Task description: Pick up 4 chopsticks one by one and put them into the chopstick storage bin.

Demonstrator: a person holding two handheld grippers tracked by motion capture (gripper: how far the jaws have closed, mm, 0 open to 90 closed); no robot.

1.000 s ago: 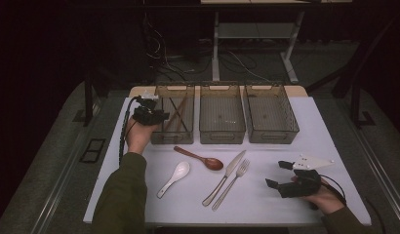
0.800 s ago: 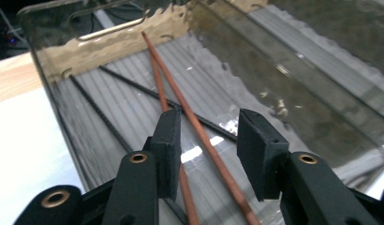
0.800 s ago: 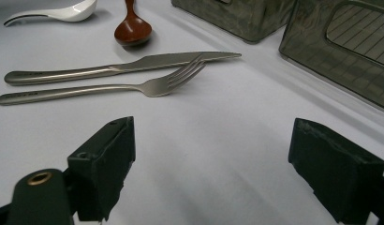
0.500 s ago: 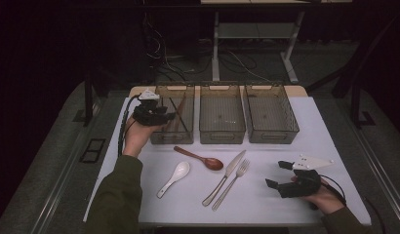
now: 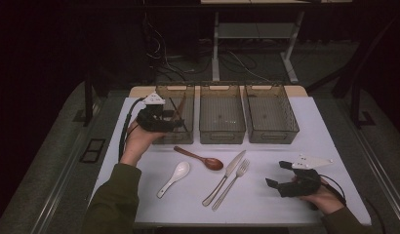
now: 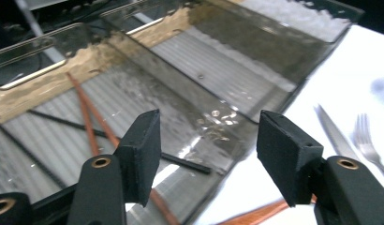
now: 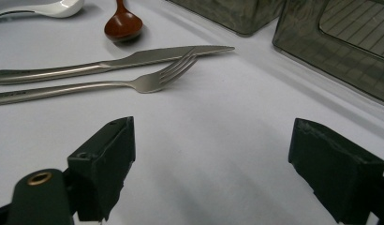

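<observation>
A: Brown chopsticks [image 6: 89,123] lie in the leftmost bin [image 5: 186,137]. Left tool [image 5: 177,123]?
B: Above them, jaws just opening, nothing gripped (right tool [image 5: 276,174] released, over tabletop [image 5: 256,204]).

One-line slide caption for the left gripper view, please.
Open left tongs, nothing between them, over the leftmost bin holding brown and black chopsticks; knife and fork lie on the white table.

Three bins [image 5: 222,139] stand in a row behind the cutlery; chopsticks [image 6: 89,119] lie in the left bin [image 5: 181,138], spoons left of knife [image 5: 225,178] and fork [image 5: 232,183]
</observation>
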